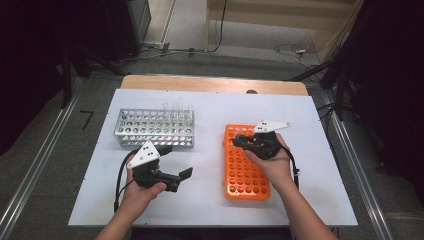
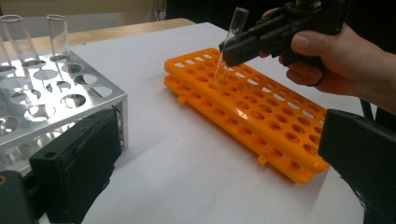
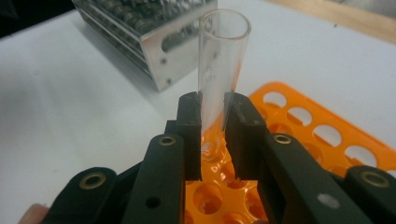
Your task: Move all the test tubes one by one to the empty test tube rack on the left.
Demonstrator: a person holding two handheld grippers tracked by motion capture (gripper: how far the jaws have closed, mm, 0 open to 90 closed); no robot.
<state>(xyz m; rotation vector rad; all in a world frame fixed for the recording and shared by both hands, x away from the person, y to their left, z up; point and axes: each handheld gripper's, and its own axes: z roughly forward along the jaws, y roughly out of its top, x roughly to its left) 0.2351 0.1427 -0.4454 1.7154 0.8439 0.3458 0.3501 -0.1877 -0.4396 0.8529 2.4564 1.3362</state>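
A clear glass test tube (image 3: 219, 70) stands nearly upright between the jaws of my right gripper (image 3: 213, 135), which is shut on it. Its lower end sits in a hole near the far left corner of the orange rack (image 1: 245, 165). From the left gripper view the same test tube (image 2: 229, 46) leans slightly, its foot in the orange rack (image 2: 261, 116). My left gripper (image 1: 177, 167) is open with nothing between its jaws, resting on the white sheet beside the metal rack (image 1: 155, 127). Two clear tubes (image 2: 58, 35) stand in the metal rack (image 2: 51, 93).
A white sheet (image 1: 210, 200) covers the table, with a wooden edge (image 1: 210, 83) at the back. Between the two racks lies a bare strip. Cables and dark stands lie on the floor beyond the table.
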